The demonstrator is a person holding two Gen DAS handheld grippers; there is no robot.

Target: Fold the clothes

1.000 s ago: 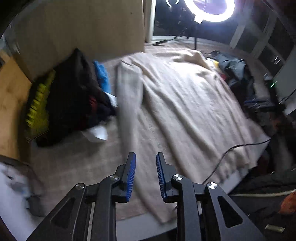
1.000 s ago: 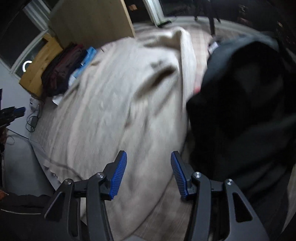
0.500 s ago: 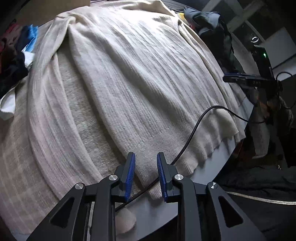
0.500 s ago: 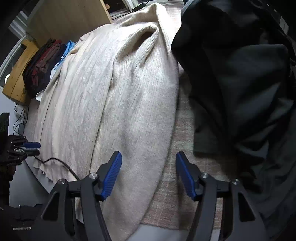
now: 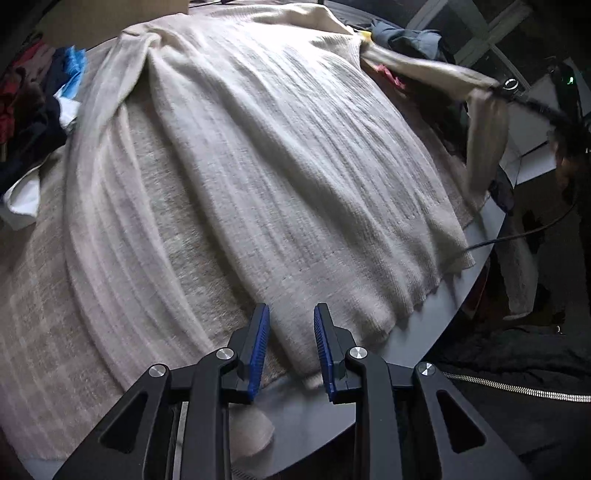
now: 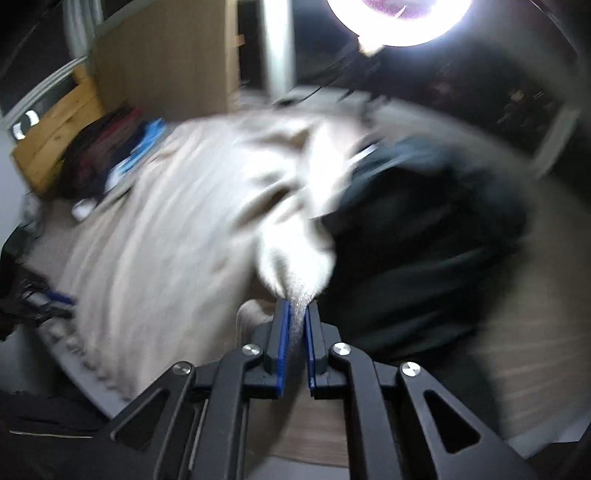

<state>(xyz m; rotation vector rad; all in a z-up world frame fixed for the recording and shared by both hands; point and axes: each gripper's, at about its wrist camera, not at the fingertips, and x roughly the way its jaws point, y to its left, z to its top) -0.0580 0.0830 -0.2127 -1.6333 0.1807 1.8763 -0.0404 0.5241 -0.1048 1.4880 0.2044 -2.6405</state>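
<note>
Fingers: right gripper [image 6: 296,317] clamped on sweater [image 5: 258,166] sleeve, lifted for folding; left gripper [image 5: 291,345] parted, straddling hem at desk [image 5: 424,332] near edge, ungripped.

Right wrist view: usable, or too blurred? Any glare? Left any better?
Right wrist view: heavy motion smear over the cream sweater and dark garment; only the right gripper is crisp; the ring light blows out the top. Left wrist view: mostly sharp, fisheye bending, blur only on the lifted sleeve.
</note>
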